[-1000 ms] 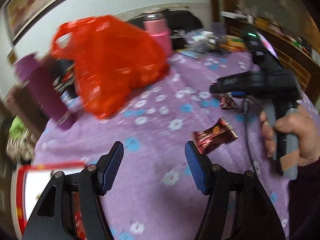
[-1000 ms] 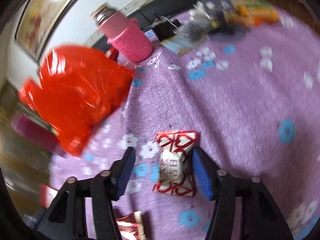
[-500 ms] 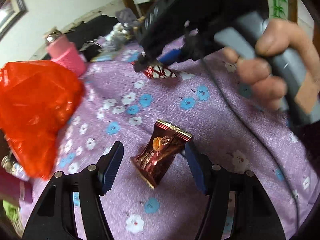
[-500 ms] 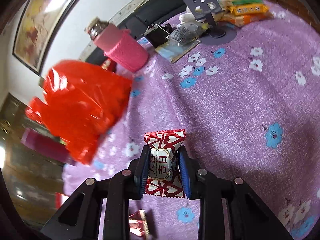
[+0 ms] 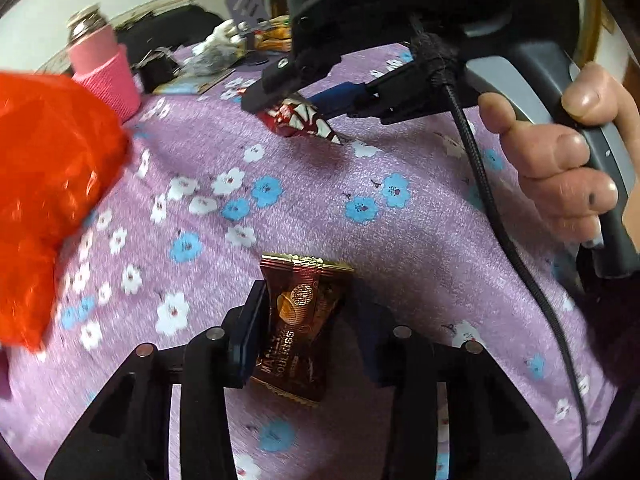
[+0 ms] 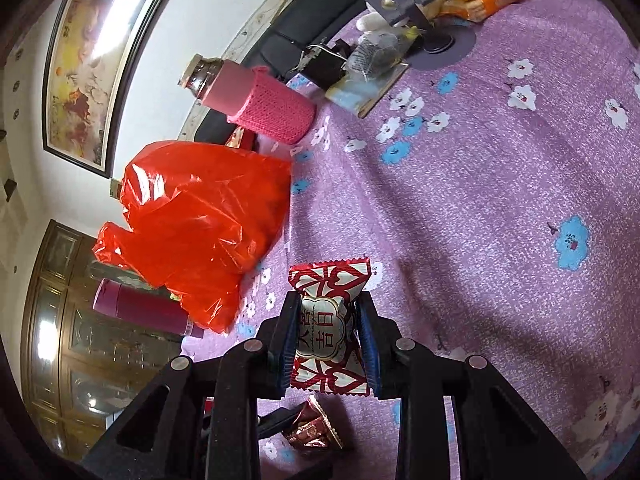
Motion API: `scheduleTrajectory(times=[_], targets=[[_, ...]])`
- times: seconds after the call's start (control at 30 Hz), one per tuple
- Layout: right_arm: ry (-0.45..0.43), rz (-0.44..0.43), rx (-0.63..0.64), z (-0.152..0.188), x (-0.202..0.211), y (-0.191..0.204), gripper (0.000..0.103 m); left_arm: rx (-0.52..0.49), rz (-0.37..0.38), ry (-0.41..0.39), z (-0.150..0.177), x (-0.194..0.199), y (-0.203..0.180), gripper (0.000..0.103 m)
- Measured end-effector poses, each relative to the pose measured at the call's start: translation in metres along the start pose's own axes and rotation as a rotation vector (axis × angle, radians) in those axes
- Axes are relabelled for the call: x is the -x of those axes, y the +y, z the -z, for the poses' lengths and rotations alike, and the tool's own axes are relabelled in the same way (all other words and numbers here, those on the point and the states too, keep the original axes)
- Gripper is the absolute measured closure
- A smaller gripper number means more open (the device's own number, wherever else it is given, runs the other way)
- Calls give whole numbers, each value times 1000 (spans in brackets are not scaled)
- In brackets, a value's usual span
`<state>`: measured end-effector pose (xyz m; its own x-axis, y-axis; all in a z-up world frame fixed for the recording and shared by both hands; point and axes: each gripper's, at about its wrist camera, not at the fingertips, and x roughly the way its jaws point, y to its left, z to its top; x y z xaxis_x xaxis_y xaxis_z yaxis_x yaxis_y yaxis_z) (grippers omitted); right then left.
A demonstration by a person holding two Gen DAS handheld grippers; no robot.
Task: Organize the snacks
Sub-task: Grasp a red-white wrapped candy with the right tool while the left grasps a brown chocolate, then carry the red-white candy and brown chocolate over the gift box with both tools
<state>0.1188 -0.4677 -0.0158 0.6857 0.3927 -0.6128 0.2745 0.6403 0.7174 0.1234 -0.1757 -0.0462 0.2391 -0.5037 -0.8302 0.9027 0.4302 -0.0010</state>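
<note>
Purple-clothed surface (image 5: 420,240): left hand-held gripper (image 5: 308,320) just closing around brown candy (image 5: 298,320); right hand-held gripper (image 6: 329,332) clamps red-white candy (image 6: 328,332). Neither stowed; red bag (image 6: 200,228) waits.

The brown candy (image 5: 298,322) in a glossy wrapper with gold crimped ends lies on the purple flowered cloth (image 5: 400,240). The red-and-white candy (image 6: 328,330) with heart pattern is lifted a little above the cloth, its crimped ends spread out.
</note>
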Motion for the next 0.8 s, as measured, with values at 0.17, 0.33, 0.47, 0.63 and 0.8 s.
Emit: scheduleTrajectory(times=[0.17,0.33,0.47,0.63,0.8], targets=[[0,1,19,2,-1,7,74,168,-63,40,6,8,-2,71],[15,-4,73,10,-5,25,75,282,-107,-5,18,29,-8,72],[35,-19,125,21,-10,42,75,326,-147,-20,35,45,-16,75],[61,-40,152,31,-17,55,75,340,-171,30,47,42,-19,80],[52,-47,156,33,-15,58,74,305,-236,38,47,39,-29,77]])
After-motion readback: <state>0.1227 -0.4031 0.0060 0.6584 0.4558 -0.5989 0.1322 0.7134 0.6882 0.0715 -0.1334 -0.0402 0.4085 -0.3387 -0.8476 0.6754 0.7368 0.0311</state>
